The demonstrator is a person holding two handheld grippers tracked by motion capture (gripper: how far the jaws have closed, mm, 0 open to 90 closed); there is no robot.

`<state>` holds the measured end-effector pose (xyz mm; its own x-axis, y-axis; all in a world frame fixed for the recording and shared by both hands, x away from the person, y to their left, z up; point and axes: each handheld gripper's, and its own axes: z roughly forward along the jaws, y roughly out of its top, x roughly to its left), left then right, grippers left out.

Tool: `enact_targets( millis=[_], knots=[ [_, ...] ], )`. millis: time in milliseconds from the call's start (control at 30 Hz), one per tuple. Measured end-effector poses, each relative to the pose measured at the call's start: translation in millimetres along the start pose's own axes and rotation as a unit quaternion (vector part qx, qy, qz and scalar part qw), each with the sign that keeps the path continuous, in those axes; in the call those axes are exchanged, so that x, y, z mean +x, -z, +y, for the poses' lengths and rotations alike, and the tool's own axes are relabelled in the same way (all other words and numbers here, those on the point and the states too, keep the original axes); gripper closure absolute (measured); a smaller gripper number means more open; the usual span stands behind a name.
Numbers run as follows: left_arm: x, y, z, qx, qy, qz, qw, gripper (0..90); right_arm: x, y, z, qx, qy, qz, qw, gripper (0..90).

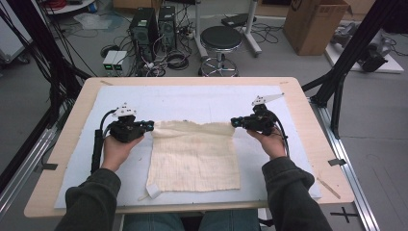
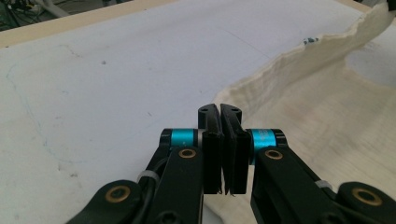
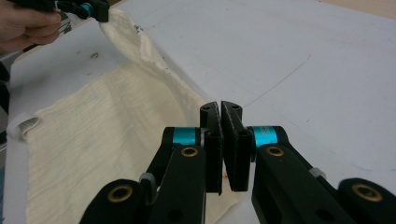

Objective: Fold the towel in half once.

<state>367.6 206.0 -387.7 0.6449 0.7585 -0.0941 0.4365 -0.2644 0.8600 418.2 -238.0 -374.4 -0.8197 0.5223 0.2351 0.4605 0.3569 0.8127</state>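
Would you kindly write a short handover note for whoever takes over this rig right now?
Left hand-held gripper: shut on the far left corner of the cream woven cloth.
Right hand-held gripper: shut on the far right corner.
Cloth: on the white mat, far edge lifted between the two grippers, near part lying flat.
Done: both far corners gripped.
Left: probably folding the far edge toward the near edge, then releasing.

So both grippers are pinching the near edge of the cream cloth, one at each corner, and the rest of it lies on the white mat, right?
Not quite: it is the far edge. In the high view the left gripper and the right gripper each pinch a far corner of the cream cloth, lifting that edge slightly, while the rest, near edge included, lies on the white mat.
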Motion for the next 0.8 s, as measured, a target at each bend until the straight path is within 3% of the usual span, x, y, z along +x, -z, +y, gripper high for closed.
enact_targets(
  millis=[67,267,500,800],
  knots=[
    [-3.1,2.7,-2.6,-0.008,0.002,-0.004,1.0,86.9,4.8,1.5,-1.4,-0.005,0.006,0.002,1.0,87.5],
    [-11.2,12.5,-13.2,-0.001,-0.017,-0.012,0.9998,86.8,10.6,5.5,-15.0,-0.001,0.005,0.008,1.0,87.4],
    [-16.7,19.3,-25.2,0.006,-0.024,-0.02,0.9995,86.8,17.4,12.8,-28.2,-0.006,0.001,0.012,0.9999,87.4],
    [-24.7,26.9,-38.1,0.003,-0.029,-0.029,0.9992,86.7,32.2,13.8,-36.9,-0.001,0.015,0.019,0.9997,87.4]
  ],
)
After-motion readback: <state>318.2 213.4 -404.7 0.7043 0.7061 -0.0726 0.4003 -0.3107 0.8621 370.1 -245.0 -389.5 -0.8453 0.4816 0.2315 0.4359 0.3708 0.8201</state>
